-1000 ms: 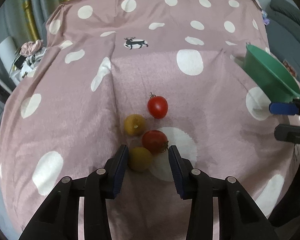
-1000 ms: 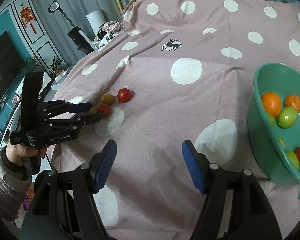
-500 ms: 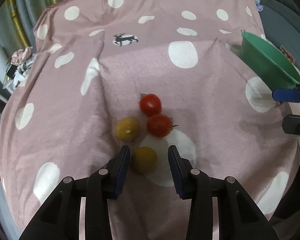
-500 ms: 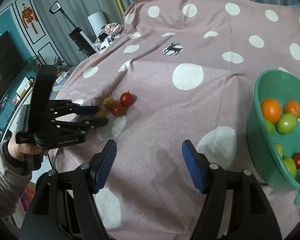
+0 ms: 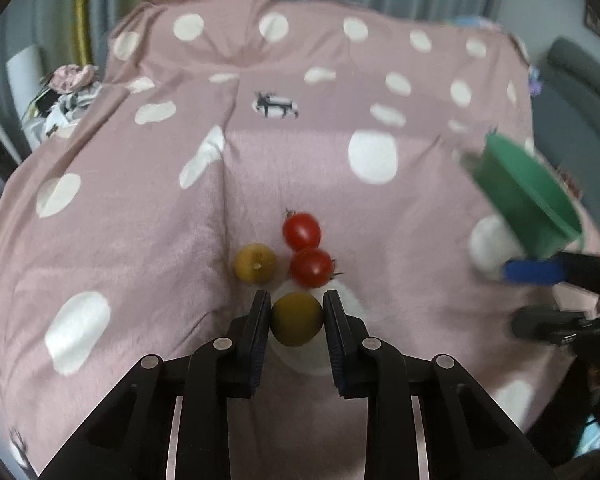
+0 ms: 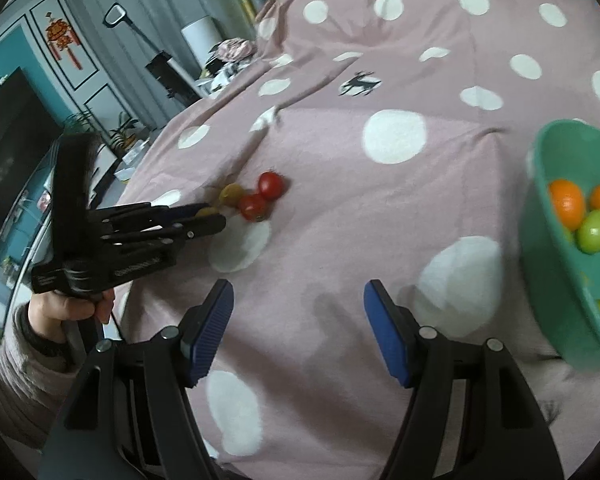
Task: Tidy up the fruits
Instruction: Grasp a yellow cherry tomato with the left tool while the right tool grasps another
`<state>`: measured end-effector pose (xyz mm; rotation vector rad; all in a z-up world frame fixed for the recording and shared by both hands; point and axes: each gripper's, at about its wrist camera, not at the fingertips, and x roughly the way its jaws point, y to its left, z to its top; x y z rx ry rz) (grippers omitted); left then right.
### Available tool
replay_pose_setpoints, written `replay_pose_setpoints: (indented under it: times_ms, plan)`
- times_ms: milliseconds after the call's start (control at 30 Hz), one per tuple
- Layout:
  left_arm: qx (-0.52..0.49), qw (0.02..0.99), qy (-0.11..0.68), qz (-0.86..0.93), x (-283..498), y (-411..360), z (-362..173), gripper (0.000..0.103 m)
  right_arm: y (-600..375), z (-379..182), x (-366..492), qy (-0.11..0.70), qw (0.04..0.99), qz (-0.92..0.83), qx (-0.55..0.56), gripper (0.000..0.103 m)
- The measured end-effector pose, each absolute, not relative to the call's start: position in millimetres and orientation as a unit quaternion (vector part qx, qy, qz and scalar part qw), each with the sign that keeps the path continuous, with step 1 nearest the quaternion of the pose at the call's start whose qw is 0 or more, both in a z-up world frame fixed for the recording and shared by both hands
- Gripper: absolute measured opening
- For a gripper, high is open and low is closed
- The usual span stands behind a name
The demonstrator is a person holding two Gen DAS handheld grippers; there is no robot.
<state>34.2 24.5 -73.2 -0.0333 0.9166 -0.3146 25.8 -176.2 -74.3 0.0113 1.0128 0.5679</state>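
My left gripper (image 5: 296,312) is shut on a yellow-green tomato (image 5: 296,322) just above the pink dotted cloth (image 5: 140,220). Two red tomatoes (image 5: 302,230) (image 5: 311,267) and another yellow tomato (image 5: 255,263) lie just beyond it. In the right wrist view the left gripper (image 6: 216,218) shows at the left with the same fruits (image 6: 270,185) beside it. My right gripper (image 6: 298,320) is open and empty above the cloth. The green bowl (image 6: 556,248) at the right holds oranges (image 6: 566,204), a green fruit (image 6: 594,231) and small tomatoes.
The green bowl also shows at the right of the left wrist view (image 5: 516,192), with my right gripper's blue pad (image 5: 534,273) below it. Beyond the cloth's left edge stand a TV, plants and clutter (image 6: 228,60).
My left gripper has closed on the yellow-green tomato that lay between its fingers. The bowl has shifted a little in view. The right gripper stays open.
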Motion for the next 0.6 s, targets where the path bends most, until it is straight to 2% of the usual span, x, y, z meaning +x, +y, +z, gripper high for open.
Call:
replay_pose_setpoints:
  times_ms: [167, 433, 600]
  plan:
    - [-0.04, 0.892, 0.426, -0.148, 14, 42, -59, 0.027, -146, -86, 34, 0.497, 0.814, 0.301, 0.013, 0.065]
    - [-0.072, 0.901, 0.407, -0.133, 0, 73, -51, 0.027, -95, -110, 61, 0.532, 0.777, 0.336, 0.017, 0.045]
    - [-0.091, 0.902, 0.401, -0.134, 0, 86, -55, 0.027, -65, -119, 80, 0.544, 0.768, 0.337, -0.013, 0.042]
